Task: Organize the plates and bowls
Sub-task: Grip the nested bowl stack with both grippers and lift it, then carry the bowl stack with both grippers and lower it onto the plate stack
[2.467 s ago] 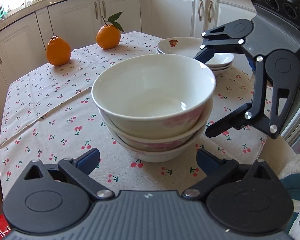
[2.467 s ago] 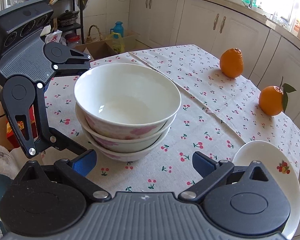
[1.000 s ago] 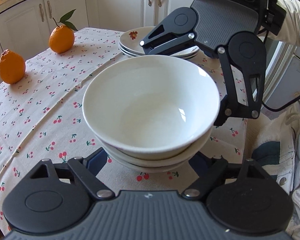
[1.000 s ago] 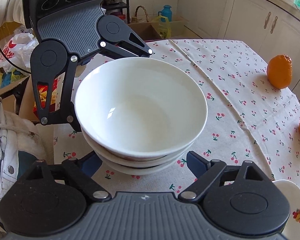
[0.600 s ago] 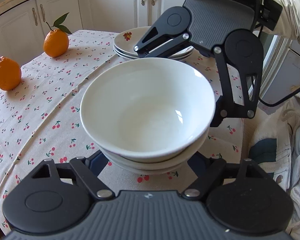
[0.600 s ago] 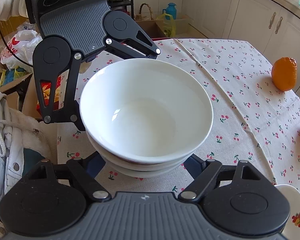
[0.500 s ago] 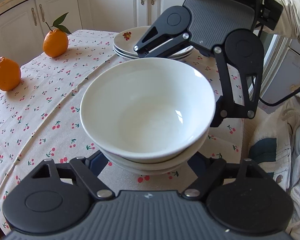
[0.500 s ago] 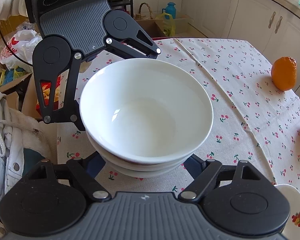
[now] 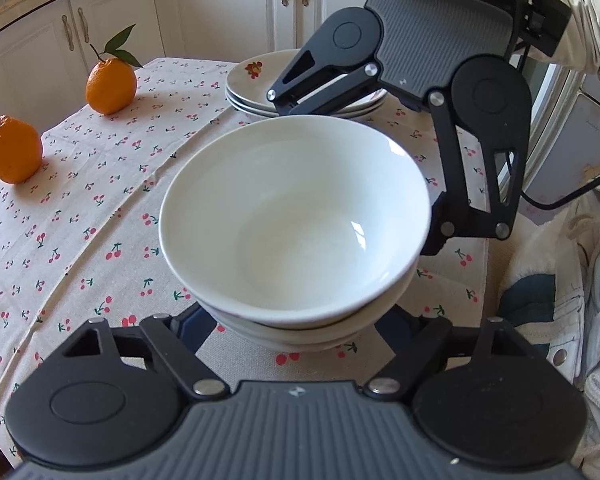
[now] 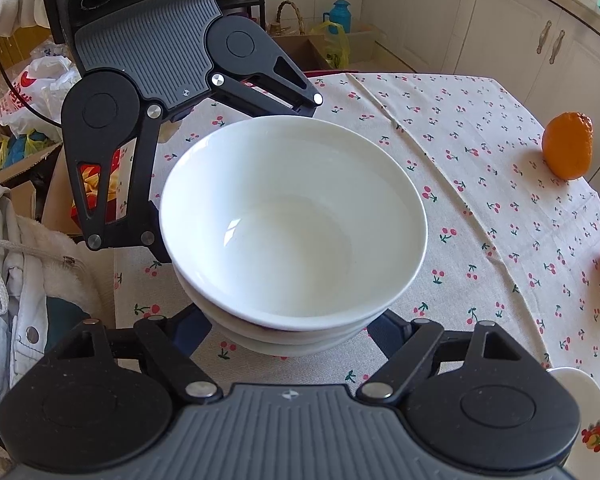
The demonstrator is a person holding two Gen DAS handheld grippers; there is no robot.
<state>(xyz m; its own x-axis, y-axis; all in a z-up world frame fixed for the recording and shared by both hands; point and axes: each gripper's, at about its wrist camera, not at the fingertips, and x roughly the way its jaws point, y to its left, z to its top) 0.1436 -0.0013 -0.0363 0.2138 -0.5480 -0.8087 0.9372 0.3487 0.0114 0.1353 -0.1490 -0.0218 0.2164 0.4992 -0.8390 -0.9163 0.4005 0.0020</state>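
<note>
The stack of bowls [image 9: 296, 220] sits near the tabletop's [image 9: 80, 208] edge closest to the person, three white bowls nested, the top one empty. In the left wrist view the left gripper [image 9: 296, 320] comes in from 6 o'clock with its jaws spread wide, one blue-padded finger at 7 o'clock of the stack's base and the other at 5 o'clock; both tips go under the overhanging rims, so contact with the lowest bowl cannot be told. The right gripper [image 9: 352, 168] reaches in from 1 o'clock, also spread wide, one finger lying just over the far rim at 12 o'clock and the other beside the wall at 3 o'clock.

In the right wrist view the same holds mirrored: the stack of bowls [image 10: 292, 220] fills the centre, the right gripper [image 10: 292, 328] flanks its base from 6 o'clock, and the left gripper [image 10: 236, 176] straddles it from 10 o'clock.

Beyond the stack at 12 o'clock in the left view, a stack of plates [image 9: 256, 84] with a fruit print rests near the tabletop's far edge, partly hidden behind the right gripper. Cherry-print cloth lies bare from 7 to 11 o'clock of the bowls, out to two oranges [image 9: 110, 82] near the far left edge. At 3 to 4 o'clock the tabletop's edge runs close beside the bowls, with white clothing [image 9: 560, 280] just past it.
</note>
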